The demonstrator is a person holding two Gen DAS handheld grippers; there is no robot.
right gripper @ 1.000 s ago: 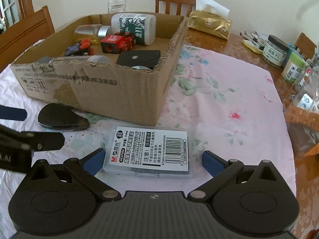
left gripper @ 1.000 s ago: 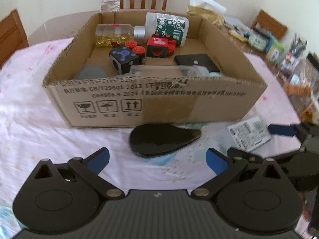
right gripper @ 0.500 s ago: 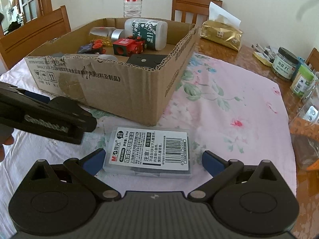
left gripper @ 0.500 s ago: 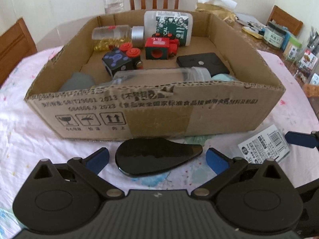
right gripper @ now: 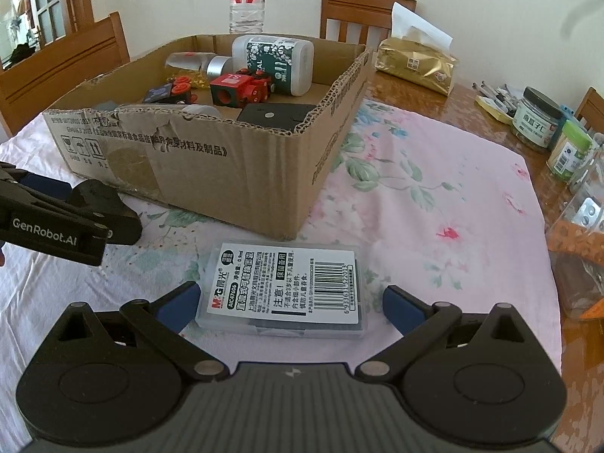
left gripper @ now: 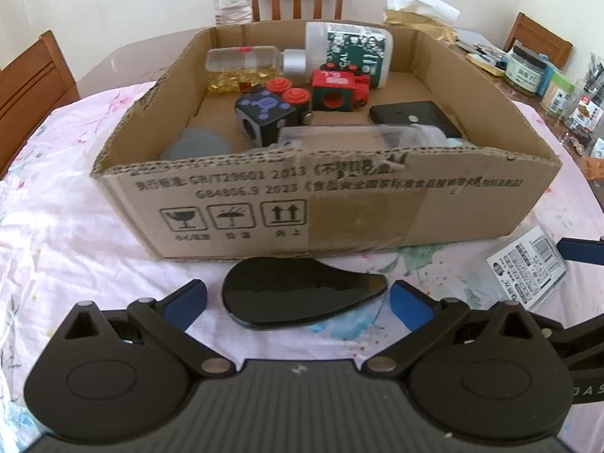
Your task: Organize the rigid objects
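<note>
A flat black teardrop-shaped object (left gripper: 298, 292) lies on the tablecloth just in front of the cardboard box (left gripper: 339, 204). My left gripper (left gripper: 298, 302) is open, with its fingers on either side of that object, not touching it. A clear plastic case with a white label (right gripper: 285, 288) lies on the cloth in front of the box's corner (right gripper: 298, 188). My right gripper (right gripper: 290, 302) is open around the case, apart from it. The case also shows in the left wrist view (left gripper: 528, 268). The left gripper body shows in the right wrist view (right gripper: 64, 222).
The box holds bottles (left gripper: 347, 51), red and black toy blocks (left gripper: 339, 88), a black flat case (left gripper: 411, 115) and a grey lump (left gripper: 196, 145). Jars and clutter (right gripper: 536, 117) stand at the right table edge. A tissue pack (right gripper: 415, 64), a water bottle (right gripper: 246, 0) and chairs lie beyond.
My left gripper has moved forward and left until the black object sits between its fingers. My right gripper has edged closer around the labelled case. Both stay open.
</note>
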